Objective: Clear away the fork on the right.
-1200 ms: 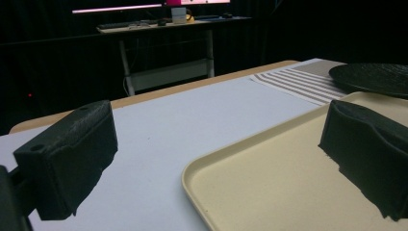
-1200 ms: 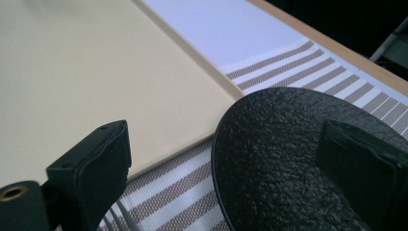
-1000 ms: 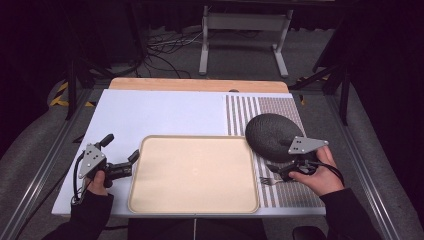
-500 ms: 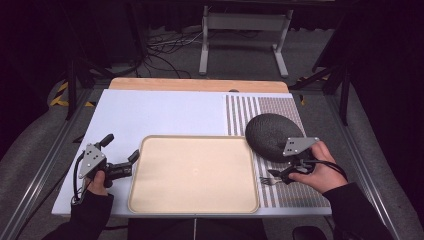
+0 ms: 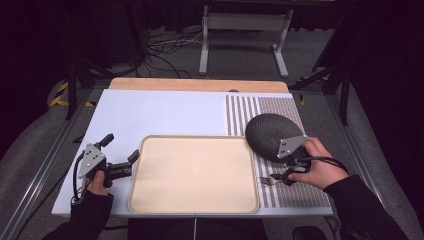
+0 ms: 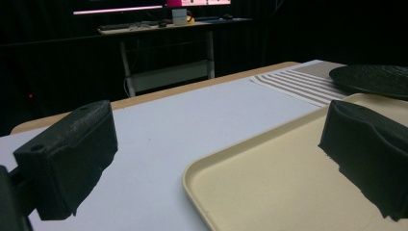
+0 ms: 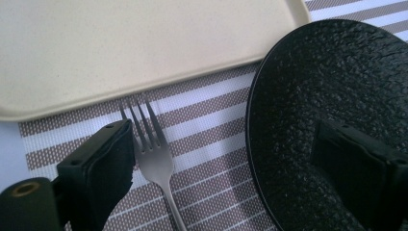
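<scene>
Since my right claw is hanging wide open over the fork — lying on the striped mat between tray and black plate — I'd guess it's thin, stiff, slippery metal, so pinch the neck. Handle's cut off below. Left claw sits open at the tray's edge.

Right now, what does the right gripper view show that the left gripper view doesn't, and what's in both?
Right gripper view alone: a metal fork lying on the striped placemat, between the open right tongs, with its tines toward the tray.

Left gripper view alone: the open left tongs, the white tabletop, and a desk far behind.

Both: the beige tray and the black plate, plus the placemat.
</scene>
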Demonstrator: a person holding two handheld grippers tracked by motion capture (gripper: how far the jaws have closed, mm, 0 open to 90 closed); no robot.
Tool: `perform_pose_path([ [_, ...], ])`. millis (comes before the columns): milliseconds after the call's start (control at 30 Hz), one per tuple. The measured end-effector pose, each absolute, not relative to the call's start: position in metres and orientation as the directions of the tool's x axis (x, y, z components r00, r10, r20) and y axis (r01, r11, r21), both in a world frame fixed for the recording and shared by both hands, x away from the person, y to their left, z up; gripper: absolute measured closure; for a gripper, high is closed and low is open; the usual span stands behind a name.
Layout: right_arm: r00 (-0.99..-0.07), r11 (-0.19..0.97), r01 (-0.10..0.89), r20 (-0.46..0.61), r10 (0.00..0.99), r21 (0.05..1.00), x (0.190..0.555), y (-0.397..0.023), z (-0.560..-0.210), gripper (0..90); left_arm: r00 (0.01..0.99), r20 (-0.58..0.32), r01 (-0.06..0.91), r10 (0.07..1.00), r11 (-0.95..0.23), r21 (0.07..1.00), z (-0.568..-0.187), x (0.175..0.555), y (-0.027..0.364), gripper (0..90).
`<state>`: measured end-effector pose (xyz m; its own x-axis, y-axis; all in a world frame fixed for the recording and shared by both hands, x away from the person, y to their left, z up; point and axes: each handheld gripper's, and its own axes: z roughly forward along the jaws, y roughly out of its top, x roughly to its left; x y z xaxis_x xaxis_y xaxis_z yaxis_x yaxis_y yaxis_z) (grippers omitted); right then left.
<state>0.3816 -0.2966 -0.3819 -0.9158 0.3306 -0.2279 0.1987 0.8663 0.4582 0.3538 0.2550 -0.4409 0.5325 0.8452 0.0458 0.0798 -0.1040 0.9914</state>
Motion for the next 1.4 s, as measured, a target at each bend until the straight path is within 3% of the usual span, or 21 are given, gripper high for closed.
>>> perform_pose_path([
  [800,-0.962,0.953,0.184,-0.157,0.226,0.242,0.385,-0.288,-0.389,14.4,0.536,0.041,0.079,0.843,-0.098,0.992,-0.441,0.354,0.255,0.2],
  [1133,-0.982,0.979,0.147,-0.097,0.162,0.144,0.386,-0.288,-0.398,30.5,0.535,0.042,0.079,0.844,-0.099,0.992,-0.440,0.353,0.255,0.2],
  [1300,-0.992,0.992,0.104,-0.059,0.108,0.065,0.388,-0.291,-0.404,50.4,0.536,0.043,0.079,0.843,-0.100,0.992,-0.440,0.353,0.255,0.2],
  [1400,-0.994,0.995,0.099,-0.051,0.100,0.029,0.389,-0.292,-0.406,56.9,0.536,0.043,0.077,0.843,-0.100,0.992,-0.440,0.353,0.255,0.2],
])
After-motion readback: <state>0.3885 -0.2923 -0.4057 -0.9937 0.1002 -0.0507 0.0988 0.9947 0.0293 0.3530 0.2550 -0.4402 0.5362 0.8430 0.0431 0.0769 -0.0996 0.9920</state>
